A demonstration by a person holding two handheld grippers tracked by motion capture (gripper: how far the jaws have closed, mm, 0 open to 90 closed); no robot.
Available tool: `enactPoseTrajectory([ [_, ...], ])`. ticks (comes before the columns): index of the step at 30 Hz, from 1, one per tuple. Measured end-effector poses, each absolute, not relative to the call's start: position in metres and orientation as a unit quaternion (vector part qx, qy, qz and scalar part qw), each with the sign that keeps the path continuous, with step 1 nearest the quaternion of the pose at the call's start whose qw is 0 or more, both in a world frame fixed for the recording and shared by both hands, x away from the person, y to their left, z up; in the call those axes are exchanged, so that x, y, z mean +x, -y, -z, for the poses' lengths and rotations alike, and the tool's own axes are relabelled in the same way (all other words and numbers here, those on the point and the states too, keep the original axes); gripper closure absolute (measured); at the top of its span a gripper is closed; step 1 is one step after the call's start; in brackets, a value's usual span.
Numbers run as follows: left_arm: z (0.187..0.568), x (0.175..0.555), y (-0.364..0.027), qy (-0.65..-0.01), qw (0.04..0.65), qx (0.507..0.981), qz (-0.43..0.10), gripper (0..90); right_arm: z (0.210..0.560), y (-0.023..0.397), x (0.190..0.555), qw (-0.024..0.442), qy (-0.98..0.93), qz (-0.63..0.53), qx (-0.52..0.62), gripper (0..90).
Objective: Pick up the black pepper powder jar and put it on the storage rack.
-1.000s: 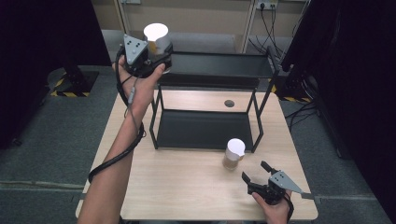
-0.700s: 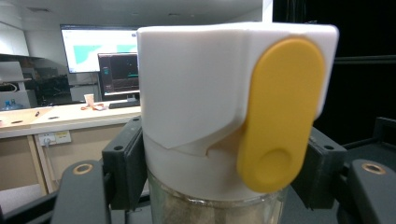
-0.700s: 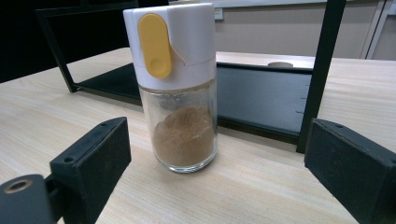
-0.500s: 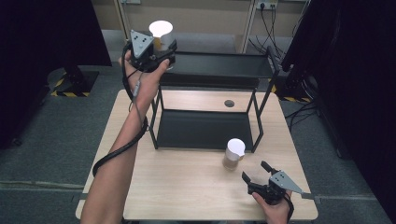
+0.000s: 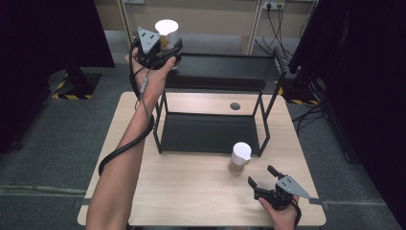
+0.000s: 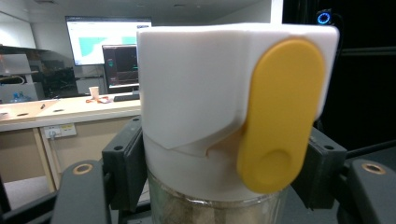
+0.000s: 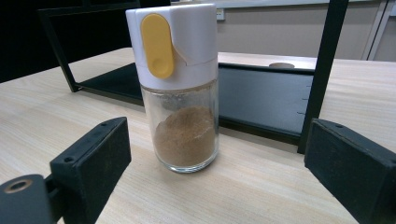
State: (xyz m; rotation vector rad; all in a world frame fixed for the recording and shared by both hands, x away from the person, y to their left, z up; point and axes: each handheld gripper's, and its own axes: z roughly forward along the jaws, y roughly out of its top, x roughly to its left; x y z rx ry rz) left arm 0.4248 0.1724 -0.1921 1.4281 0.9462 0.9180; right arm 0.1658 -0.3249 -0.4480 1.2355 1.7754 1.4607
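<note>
one spice jar (image 5: 167, 31) is gripped by the left gripper (image 5: 165, 48), held upright over the rack's (image 5: 225, 72) top-left corner. a 2nd spice jar (image 5: 239, 157) is stood on the table (image 5: 191, 191), just ahead of the right gripper (image 5: 261, 177), whose jaws are spread wide w/ nothing between.

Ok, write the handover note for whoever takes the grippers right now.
Left gripper: jaws shut on a glass spice jar with white cap and yellow tab, held above the left end of the black two-tier metal rack's top shelf.
Right gripper: open, low over the wooden table, facing a second, matching jar standing before the rack.
Done: none shelved yet.
Left: likely shelve both.
</note>
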Motion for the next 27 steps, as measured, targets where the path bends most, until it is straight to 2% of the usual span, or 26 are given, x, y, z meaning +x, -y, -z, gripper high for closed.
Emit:
enactPoseTrajectory([
  [17, 0.194, 0.434, -0.167, -0.407, 0.553, 0.615, -0.388, 30.2, 0.447, 0.325, 0.166, 0.264, -0.66, -0.538, 0.454, 7.4],
  [27, 0.189, 0.441, -0.174, -0.425, 0.558, 0.613, -0.362, 30.0, 0.448, 0.324, 0.166, 0.265, -0.66, -0.538, 0.452, 7.4],
])
